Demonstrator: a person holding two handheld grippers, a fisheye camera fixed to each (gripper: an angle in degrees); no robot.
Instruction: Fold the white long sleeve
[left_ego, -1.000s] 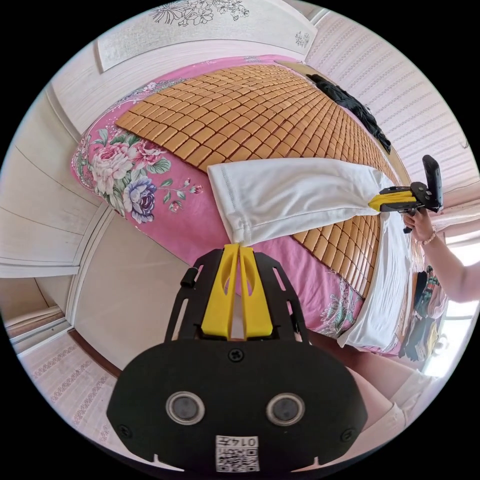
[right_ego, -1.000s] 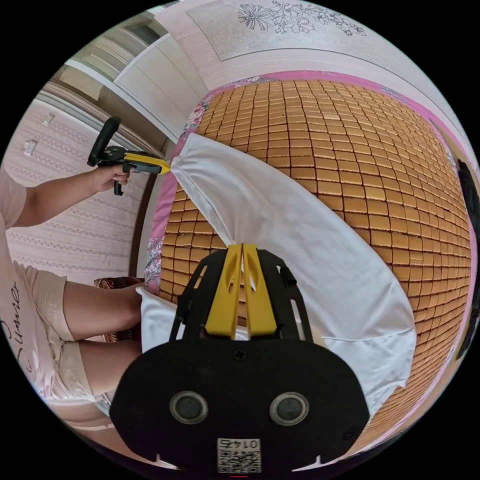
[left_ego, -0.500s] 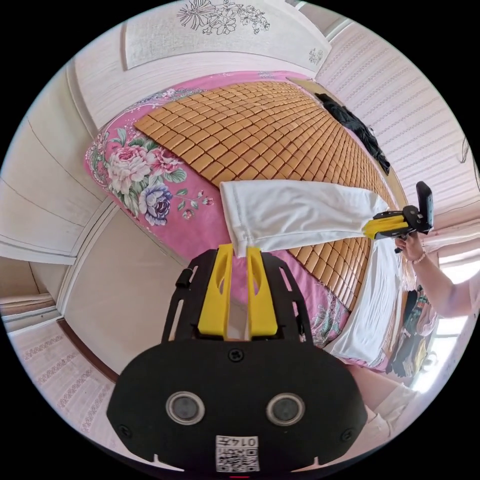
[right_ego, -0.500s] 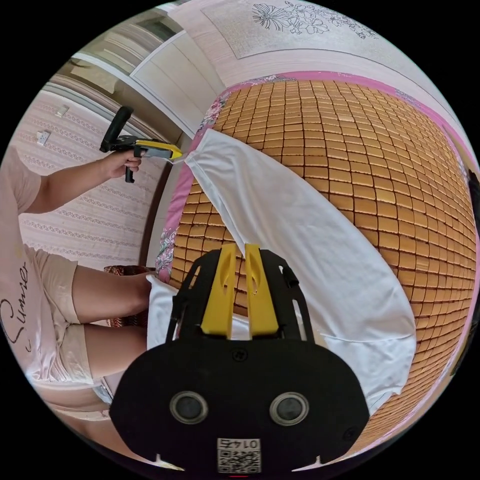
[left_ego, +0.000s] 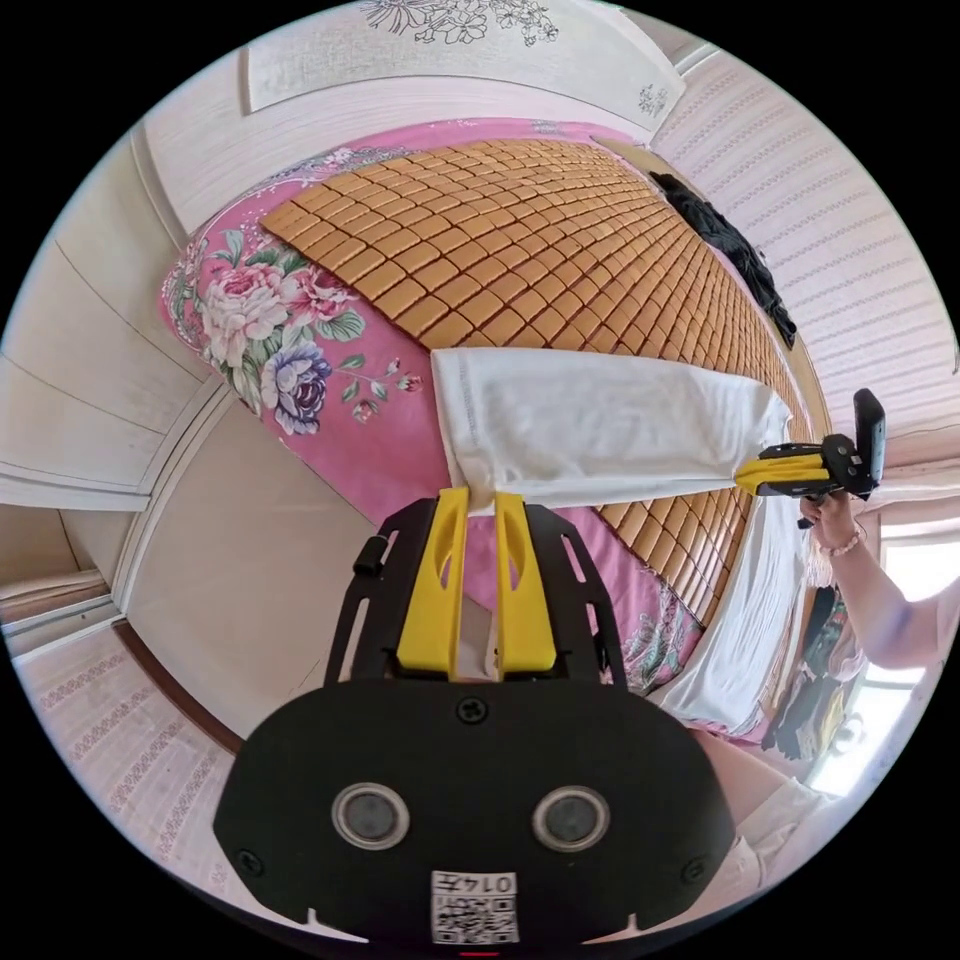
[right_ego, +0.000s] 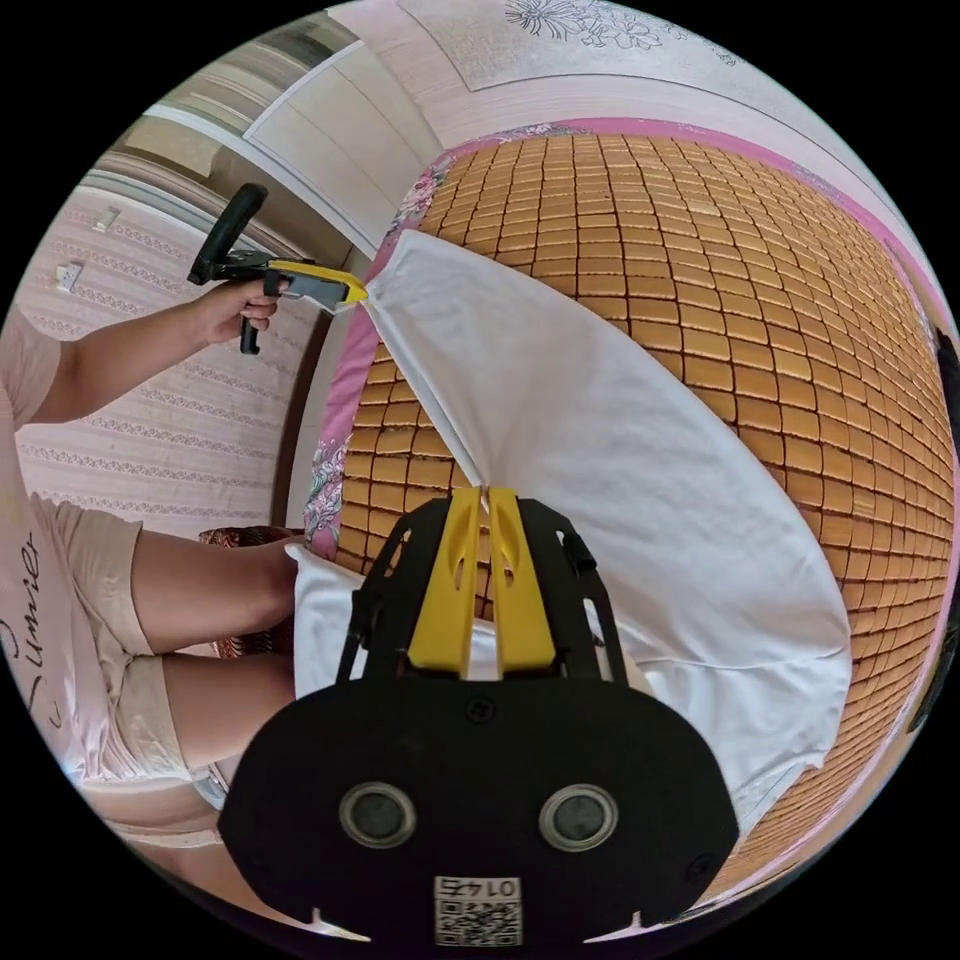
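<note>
White long sleeve (right_ego: 620, 450) taut between right gripper (right_ego: 485, 497) and left gripper (left_ego: 478, 497).

Layout: the white long sleeve (right_ego: 620, 460) lies across the near part of the bamboo mat (right_ego: 760, 270), which covers the bed (left_ego: 300, 330). The left gripper (right_ego: 350, 294) stands at its left corner, the right gripper (right_ego: 485, 495) at its near edge. Dark clothing (left_ego: 730, 250) lies far right.

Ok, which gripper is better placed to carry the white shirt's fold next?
Probably the right gripper: its jaws are closed on the white long sleeve edge, while the left gripper sits at the hem corner, jaws apart, and must close first.
</note>
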